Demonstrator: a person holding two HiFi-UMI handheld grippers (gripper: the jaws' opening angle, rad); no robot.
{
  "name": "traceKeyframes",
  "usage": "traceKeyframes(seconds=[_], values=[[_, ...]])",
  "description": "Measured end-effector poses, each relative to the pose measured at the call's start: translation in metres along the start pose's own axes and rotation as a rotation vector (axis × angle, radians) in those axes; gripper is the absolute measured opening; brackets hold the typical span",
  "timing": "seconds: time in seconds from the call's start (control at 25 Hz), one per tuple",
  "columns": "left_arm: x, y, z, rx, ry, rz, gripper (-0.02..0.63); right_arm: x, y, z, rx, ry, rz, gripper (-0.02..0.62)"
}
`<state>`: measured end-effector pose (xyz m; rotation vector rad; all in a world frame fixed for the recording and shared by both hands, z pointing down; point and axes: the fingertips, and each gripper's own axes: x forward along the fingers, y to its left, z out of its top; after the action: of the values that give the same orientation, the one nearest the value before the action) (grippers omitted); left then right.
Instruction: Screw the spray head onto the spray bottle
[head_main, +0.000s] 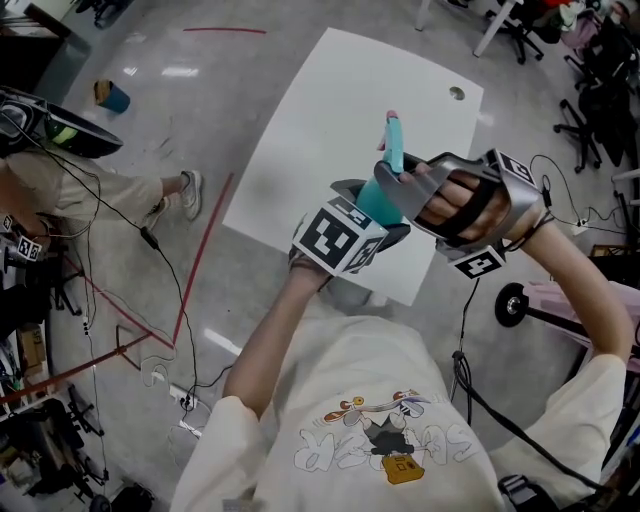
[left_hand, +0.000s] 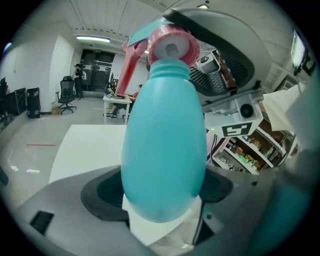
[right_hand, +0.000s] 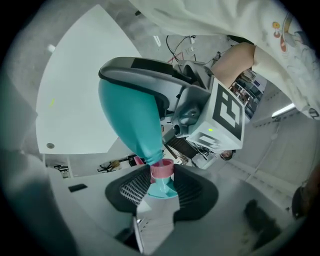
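- The teal spray bottle (left_hand: 162, 150) is held in the air above a white table (head_main: 330, 120), near the middle of the head view. It is tilted, with its neck pointing toward 12 o'clock.
- The spray head (left_hand: 170, 45) sits on the bottle's neck, its pink collar right against the neck's rim. Its trigger sticks out toward 10 o'clock in the left gripper view.
- Progress, as a judgement: the head has been brought to the neck and seated, so the screwing looks started. No view shows the thread or how tight the collar is, so turning it fully home is probably what remains.
- The bottle is opaque, and nothing shows whether it holds any liquid.
- The left gripper (head_main: 375, 212) comes in from 7 o'clock of the bottle. Its jaws are closed around the rounded lower body, with a dark pad on each side.
- The right gripper (right_hand: 161, 187) comes in from 3 o'clock in the head view. Its jaws stand about half closed, and the ribbed pads clamp the spray head just behind the pink collar.
- The person's forearms reach up from 6 o'clock. Office chairs and cables ring the table.
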<state>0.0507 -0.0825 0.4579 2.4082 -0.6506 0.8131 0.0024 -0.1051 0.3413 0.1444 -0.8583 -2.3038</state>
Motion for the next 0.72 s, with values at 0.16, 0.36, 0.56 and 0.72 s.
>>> traceKeyframes(seconds=[0.16,0.36,0.56,0.72], values=[[-0.004,0.0,0.01,0.016,-0.039,0.0,0.417,0.0,-0.005,-0.008,0.021,0.017,-0.017,0.138],[-0.006,-0.003,0.034,0.045,-0.106,0.019,0.417,-0.009,-0.011,-0.028,0.041,0.047,-0.068,0.151],[-0.017,-0.004,0.058,0.082,-0.18,0.049,0.417,-0.013,-0.026,-0.044,0.075,0.085,-0.13,0.218],[-0.024,-0.005,0.07,0.107,-0.22,0.084,0.417,-0.017,-0.035,-0.054,0.091,0.118,-0.175,0.218]])
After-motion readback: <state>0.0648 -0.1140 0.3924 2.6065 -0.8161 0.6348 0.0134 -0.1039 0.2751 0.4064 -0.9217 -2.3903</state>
